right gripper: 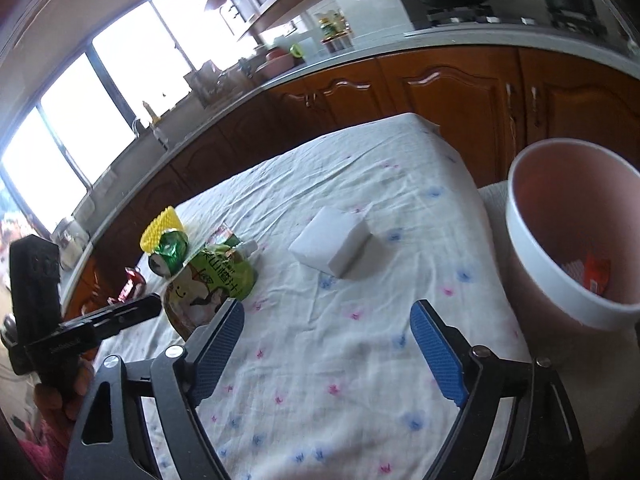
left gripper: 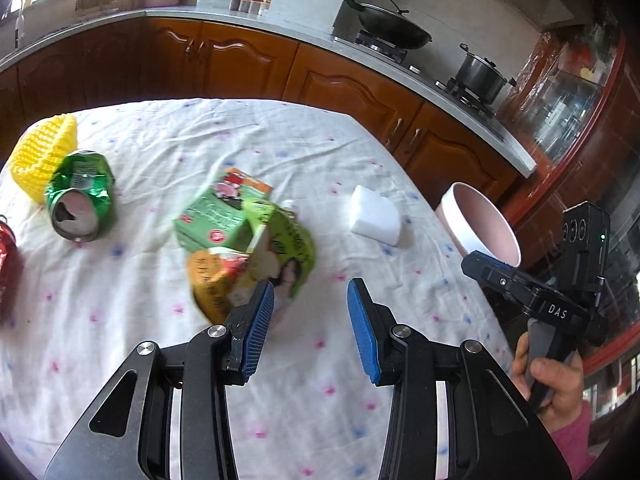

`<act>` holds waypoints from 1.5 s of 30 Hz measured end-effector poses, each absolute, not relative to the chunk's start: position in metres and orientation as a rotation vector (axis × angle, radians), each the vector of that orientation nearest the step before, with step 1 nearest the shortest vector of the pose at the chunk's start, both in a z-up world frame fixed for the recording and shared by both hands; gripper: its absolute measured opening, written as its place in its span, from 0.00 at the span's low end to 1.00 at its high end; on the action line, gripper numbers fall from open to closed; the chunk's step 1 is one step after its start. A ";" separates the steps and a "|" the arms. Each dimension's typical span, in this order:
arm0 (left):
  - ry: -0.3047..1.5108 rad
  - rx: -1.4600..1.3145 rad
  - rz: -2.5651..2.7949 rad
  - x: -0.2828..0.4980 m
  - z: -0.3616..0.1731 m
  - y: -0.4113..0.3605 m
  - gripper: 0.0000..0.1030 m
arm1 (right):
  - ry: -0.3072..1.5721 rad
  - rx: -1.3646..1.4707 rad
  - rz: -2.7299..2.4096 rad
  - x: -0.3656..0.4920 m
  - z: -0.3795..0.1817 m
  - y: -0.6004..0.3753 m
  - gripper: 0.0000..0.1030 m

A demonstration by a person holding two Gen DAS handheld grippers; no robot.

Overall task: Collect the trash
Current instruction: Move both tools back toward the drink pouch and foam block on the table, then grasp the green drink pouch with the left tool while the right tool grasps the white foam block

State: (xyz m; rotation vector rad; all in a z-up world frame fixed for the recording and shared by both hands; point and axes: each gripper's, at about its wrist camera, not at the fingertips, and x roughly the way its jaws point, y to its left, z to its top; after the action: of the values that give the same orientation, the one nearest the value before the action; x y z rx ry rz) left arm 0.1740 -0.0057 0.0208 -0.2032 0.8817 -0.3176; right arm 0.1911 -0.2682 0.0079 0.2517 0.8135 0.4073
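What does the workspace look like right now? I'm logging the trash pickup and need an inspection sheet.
Surface: table under a wrinkled white cloth with small pink and blue prints.
Job's things: green juice pouch lying near the middle; crushed green can on its side; red wrapper at the table edge; pink bin beside the table, wrappers already in it.
Clutter: yellow foam net behind the can; white sponge block.
Grippers: left gripper over the cloth by the pouch, jaws open, empty; right gripper jaws open, empty.
Cables: nothing seen.
Surroundings: wooden kitchen cabinets, wok and pot on the stove.
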 end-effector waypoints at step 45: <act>0.981 0.047 -0.429 0.211 -0.001 -0.024 0.05 | 0.847 -0.011 0.524 0.254 -0.009 -0.229 0.68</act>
State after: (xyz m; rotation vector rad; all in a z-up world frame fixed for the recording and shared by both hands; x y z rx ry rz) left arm 0.2108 -0.0237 -0.0006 0.0470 0.9808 -0.4291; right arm 0.2538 -0.2286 -0.0085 -0.0109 0.8471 0.5243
